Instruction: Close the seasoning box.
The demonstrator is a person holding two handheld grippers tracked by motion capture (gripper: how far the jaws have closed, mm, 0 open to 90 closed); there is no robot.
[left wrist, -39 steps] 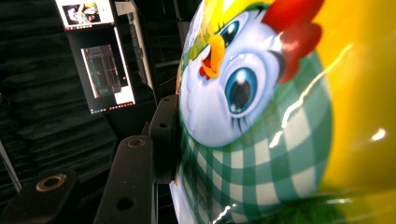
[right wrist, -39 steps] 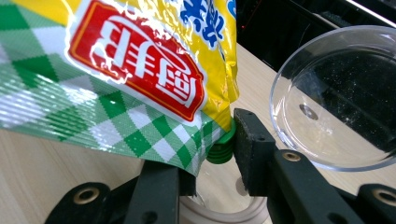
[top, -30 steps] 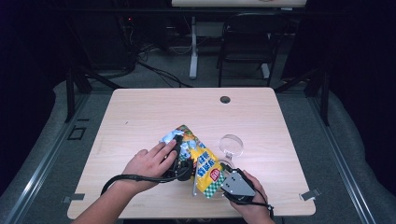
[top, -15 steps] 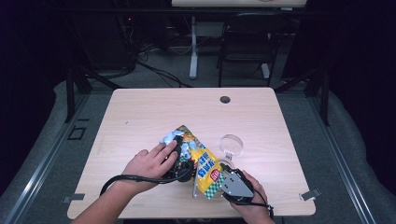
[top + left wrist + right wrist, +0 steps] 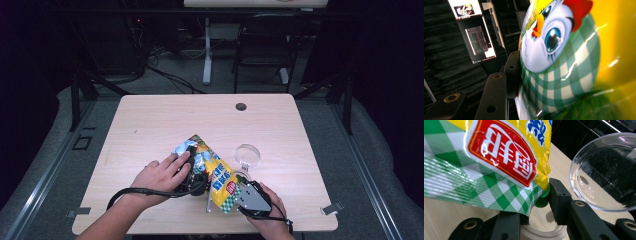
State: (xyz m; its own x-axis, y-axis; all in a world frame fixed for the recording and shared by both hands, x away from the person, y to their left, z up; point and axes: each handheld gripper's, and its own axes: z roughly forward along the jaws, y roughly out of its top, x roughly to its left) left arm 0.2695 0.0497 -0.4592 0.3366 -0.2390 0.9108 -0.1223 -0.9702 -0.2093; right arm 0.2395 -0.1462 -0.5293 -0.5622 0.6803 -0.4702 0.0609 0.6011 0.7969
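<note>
A yellow snack bag [image 5: 216, 172] with a cartoon chicken and green checks lies in the middle of the table [image 5: 150, 125]. My left gripper [image 5: 196, 178], under a hand, is at the bag's left side. In the left gripper view its left jaw pad [image 5: 512, 72] presses into the bag [image 5: 564, 62], which hides the other jaw. My right gripper [image 5: 239, 194] is at the bag's near end. In the right gripper view the bag's checked corner [image 5: 506, 192] sits between the jaws of that gripper [image 5: 536, 203], touching the right pad [image 5: 557, 200], with a green round piece [image 5: 542, 199] beside it.
A clear glass dish [image 5: 248, 155] [image 5: 606, 172] stands just right of the bag, close to my right gripper. A small dark hole [image 5: 241, 106] is at the table's far edge. Chairs and cables stand beyond the table.
</note>
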